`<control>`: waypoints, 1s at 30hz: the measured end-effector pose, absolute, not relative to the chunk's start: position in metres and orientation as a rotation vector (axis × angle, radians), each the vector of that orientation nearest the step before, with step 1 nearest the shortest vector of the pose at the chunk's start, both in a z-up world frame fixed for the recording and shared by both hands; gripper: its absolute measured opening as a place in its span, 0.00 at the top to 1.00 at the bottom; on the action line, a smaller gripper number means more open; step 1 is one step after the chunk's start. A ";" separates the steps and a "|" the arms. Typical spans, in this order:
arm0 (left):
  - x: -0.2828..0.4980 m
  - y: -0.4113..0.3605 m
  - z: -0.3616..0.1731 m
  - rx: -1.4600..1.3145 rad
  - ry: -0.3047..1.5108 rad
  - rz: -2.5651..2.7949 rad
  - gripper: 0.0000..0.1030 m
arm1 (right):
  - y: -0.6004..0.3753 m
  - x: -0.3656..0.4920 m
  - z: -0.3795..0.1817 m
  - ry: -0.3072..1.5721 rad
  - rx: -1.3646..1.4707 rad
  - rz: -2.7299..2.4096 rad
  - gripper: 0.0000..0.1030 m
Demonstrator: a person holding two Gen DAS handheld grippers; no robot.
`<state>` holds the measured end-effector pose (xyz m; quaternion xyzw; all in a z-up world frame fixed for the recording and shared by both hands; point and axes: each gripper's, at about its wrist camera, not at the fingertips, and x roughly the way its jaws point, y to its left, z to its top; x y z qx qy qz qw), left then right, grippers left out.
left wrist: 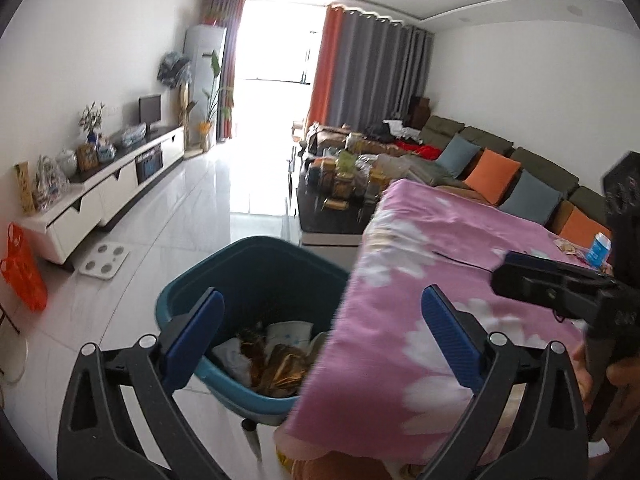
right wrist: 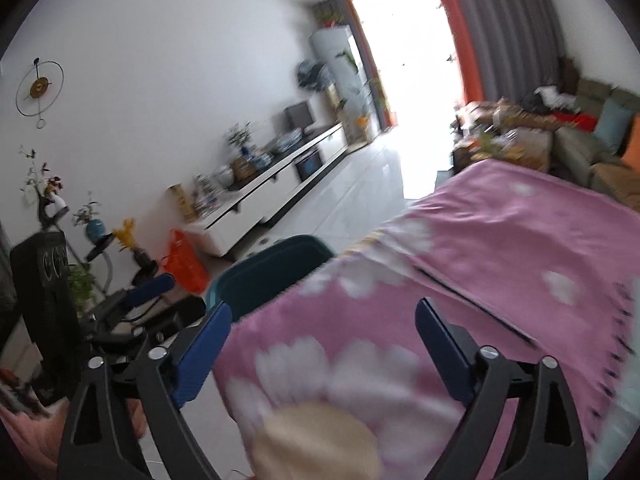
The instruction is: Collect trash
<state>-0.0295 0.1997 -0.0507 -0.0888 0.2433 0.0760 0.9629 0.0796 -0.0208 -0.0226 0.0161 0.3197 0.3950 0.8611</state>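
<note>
Currently both tools are released: left gripper (left wrist: 320, 320) has its blue pads spread wide with nothing between them, above the teal bin (left wrist: 256, 268) beside the pink floral cloth (left wrist: 452, 264); right gripper (right wrist: 324, 336) is likewise spread and empty over that cloth. Trash (left wrist: 276, 360) (gold wrappers, white paper) lies inside the bin on the floor at the table's edge; a blue-and-white container (left wrist: 600, 249) and some scraps sit on the cloth's far right, well apart from both grippers.
</note>
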 end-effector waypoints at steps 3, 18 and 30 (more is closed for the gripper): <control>-0.031 0.178 -0.047 -0.173 0.476 0.114 0.05 | -0.050 0.060 -0.019 0.597 0.008 0.751 0.07; -0.021 0.070 -0.022 -0.045 0.351 0.033 0.05 | -0.169 0.001 -0.012 0.324 0.045 0.360 0.07; -0.025 0.030 -0.020 -0.025 0.325 -0.066 0.05 | -0.200 -0.023 -0.021 0.299 0.036 0.233 0.07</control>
